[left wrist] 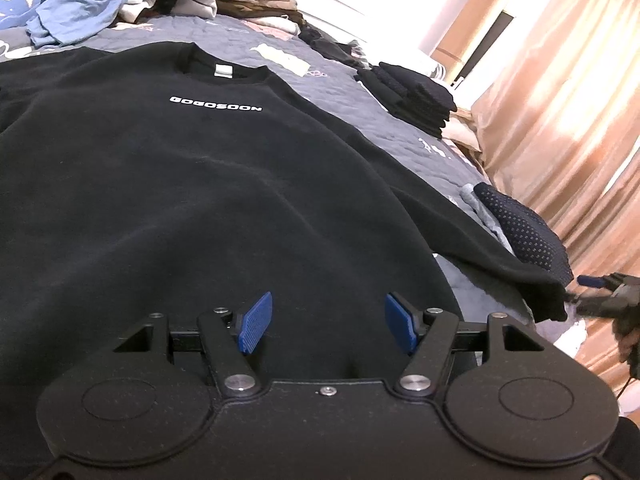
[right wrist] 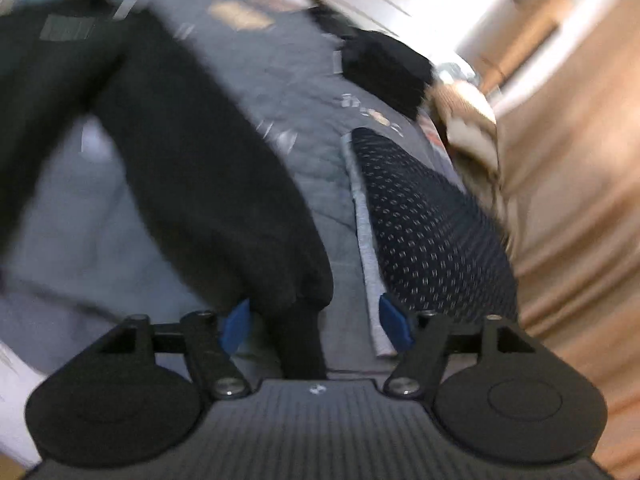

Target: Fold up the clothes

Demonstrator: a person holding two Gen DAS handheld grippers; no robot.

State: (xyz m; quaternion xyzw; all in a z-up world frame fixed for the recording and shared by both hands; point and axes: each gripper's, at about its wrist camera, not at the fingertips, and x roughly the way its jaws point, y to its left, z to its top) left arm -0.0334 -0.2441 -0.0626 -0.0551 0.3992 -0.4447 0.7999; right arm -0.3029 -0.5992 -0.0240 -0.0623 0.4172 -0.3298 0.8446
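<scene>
A black sweatshirt (left wrist: 192,184) with white chest lettering lies flat, front up, on the grey quilted bed (left wrist: 344,88). My left gripper (left wrist: 328,326) is open over its lower hem, blue pads apart, holding nothing. The sweatshirt's right sleeve (left wrist: 500,256) runs to the bed's edge. In the blurred right wrist view that sleeve (right wrist: 224,200) ends in a cuff between the pads of my open right gripper (right wrist: 316,322). The right gripper also shows at the far right of the left wrist view (left wrist: 592,281), just beyond the cuff.
A dotted dark garment (left wrist: 524,232) lies folded beside the sleeve, also in the right wrist view (right wrist: 432,216). A stack of folded dark clothes (left wrist: 416,96) sits further back. Unfolded clothes (left wrist: 100,0) are heaped at the bed's head. Peach curtains (left wrist: 568,120) hang on the right.
</scene>
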